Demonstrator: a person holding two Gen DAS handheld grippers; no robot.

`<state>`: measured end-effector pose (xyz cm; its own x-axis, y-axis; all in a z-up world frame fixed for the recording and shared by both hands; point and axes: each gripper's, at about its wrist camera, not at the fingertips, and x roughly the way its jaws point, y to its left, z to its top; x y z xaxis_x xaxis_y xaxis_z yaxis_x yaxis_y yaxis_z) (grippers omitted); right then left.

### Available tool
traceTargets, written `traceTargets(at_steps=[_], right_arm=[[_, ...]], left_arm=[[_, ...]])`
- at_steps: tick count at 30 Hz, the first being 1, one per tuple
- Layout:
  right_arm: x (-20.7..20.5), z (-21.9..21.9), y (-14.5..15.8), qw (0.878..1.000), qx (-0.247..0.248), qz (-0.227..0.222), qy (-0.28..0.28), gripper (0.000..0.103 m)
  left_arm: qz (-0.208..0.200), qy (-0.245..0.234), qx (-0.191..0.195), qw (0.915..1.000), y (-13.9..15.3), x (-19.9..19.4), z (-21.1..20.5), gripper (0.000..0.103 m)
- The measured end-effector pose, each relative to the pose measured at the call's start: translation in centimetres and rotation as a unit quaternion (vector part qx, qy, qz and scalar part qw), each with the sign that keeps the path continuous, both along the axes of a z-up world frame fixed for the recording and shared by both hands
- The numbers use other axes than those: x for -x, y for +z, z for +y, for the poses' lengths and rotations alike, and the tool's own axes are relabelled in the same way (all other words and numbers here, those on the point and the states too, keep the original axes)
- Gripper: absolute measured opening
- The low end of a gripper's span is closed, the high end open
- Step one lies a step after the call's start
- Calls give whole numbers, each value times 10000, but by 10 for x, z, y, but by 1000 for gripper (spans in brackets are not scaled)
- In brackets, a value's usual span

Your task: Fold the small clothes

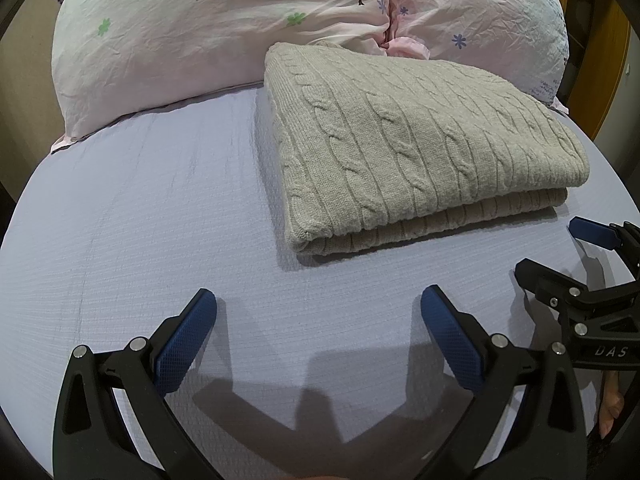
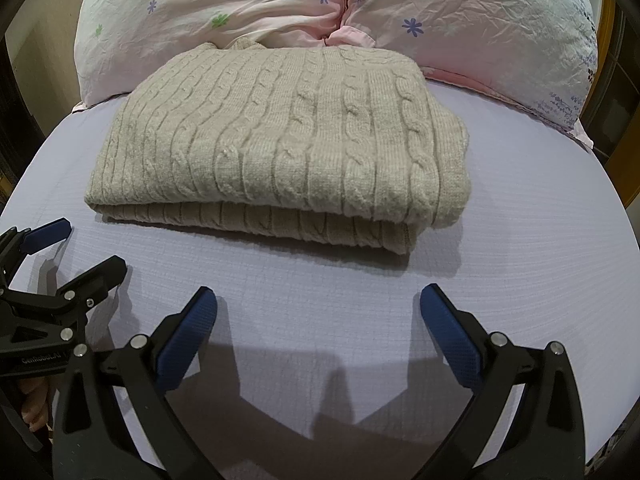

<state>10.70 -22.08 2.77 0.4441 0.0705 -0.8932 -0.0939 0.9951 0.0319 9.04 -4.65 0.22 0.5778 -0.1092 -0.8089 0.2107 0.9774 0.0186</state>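
Sweater (image 1: 420,140), beige cable-knit, folded into a neat rectangle in two layers, flat on the bed (image 1: 140,220). Well ahead of both sets of fingers, touched by neither: far and to the right in the left wrist view, far and slightly left in the right wrist view (image 2: 280,140). Left gripper (image 1: 319,312) spread wide, blue pads empty, low over bare sheet. Right gripper (image 2: 319,312) equally wide, nothing held; seen from the left view at the right edge (image 1: 560,256), just beside the sweater's near right corner. Lavender sheet with fine grid texture, shadows of the fingers across its near part. Pink floral pillows (image 2: 480,20) at the far end, touching the sweater's far edge. Wooden frame (image 1: 592,60) beyond on the right.
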Motion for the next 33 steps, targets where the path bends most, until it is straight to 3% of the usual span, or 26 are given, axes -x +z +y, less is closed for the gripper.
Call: traceTargets(at_steps=[33], right_arm=[[0,1,0,10000,1,-5,-29,101]], left_arm=[[-18,13,0,10000,0,0,0,102]])
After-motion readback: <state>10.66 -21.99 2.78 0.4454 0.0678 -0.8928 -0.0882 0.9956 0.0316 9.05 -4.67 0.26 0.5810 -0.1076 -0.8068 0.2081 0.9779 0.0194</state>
